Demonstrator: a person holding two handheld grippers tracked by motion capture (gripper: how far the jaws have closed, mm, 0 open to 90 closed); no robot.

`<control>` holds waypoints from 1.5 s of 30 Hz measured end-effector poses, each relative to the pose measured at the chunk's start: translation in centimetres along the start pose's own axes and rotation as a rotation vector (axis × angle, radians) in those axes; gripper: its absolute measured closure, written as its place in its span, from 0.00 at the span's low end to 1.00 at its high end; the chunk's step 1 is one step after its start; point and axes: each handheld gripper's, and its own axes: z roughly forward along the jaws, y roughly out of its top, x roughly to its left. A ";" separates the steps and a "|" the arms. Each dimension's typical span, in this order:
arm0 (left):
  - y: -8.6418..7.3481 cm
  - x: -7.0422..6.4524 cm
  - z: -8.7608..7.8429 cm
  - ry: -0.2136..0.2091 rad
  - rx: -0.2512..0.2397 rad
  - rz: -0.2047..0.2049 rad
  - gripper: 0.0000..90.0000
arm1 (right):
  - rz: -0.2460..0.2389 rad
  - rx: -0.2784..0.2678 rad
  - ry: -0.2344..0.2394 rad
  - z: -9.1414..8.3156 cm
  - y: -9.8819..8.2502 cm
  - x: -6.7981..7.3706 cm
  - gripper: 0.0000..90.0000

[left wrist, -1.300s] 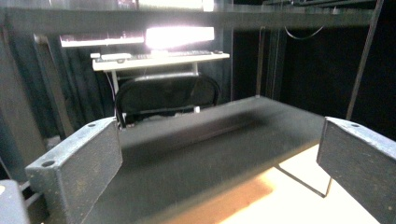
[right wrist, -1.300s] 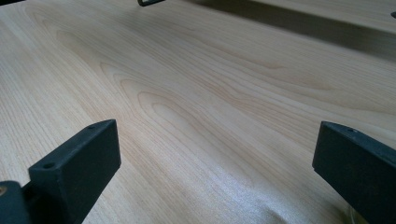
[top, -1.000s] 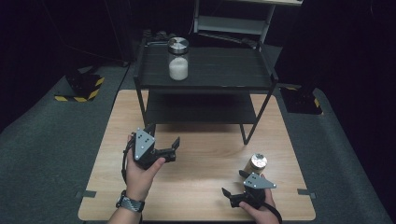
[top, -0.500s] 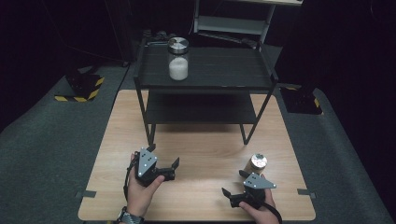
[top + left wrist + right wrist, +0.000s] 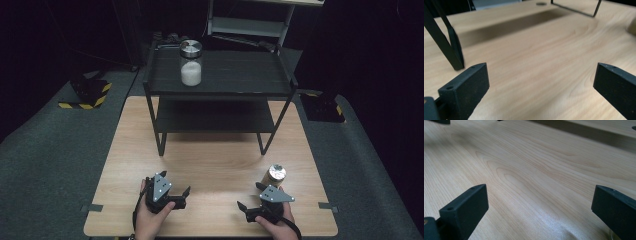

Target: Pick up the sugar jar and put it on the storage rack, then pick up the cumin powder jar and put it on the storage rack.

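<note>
A glass jar (image 5: pixel 190 63) with a silver lid and white contents stands on the top shelf of the black rack (image 5: pixel 225 85). A small jar (image 5: pixel 274 175) with tan contents and a metal lid stands on the wooden table (image 5: pixel 220 160), front right. My right gripper (image 5: pixel 250 196) rests just in front of it, open, with nothing between its jaws. My left gripper (image 5: pixel 176 183) lies low at the front left, also open and holding nothing. In both gripper views (image 5: pixel 541 82) (image 5: pixel 539 202) the black jaws stand wide apart over bare wood.
The rack's lower shelf (image 5: pixel 215 117) is bare. One rack leg (image 5: pixel 454 47) stands close ahead of my left gripper. Grey carpet (image 5: pixel 60 150) surrounds the table, with a yellow-black striped block (image 5: pixel 90 95) at the far left.
My left gripper has drawn back toward the table's front edge and sunk lower. The right gripper and both jars have stayed put.
</note>
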 end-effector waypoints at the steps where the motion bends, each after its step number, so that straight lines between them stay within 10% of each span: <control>1: -0.1 -0.1 0.0 0.004 0.010 0.008 0.01 | 0.000 0.001 0.000 0.0 0.0 0.0 0.01; 13: -0.4 -0.8 -0.2 0.009 0.061 0.055 0.01 | 0.004 0.012 -0.011 0.2 0.3 0.2 0.01; 23: 0.3 -2.5 0.3 0.032 0.102 0.179 0.01 | 0.012 0.011 -0.013 0.1 0.2 0.1 0.01; 45: -0.1 -1.9 0.1 0.008 0.076 0.167 0.01 | 0.001 -0.020 -0.001 -0.2 -0.3 -0.2 0.01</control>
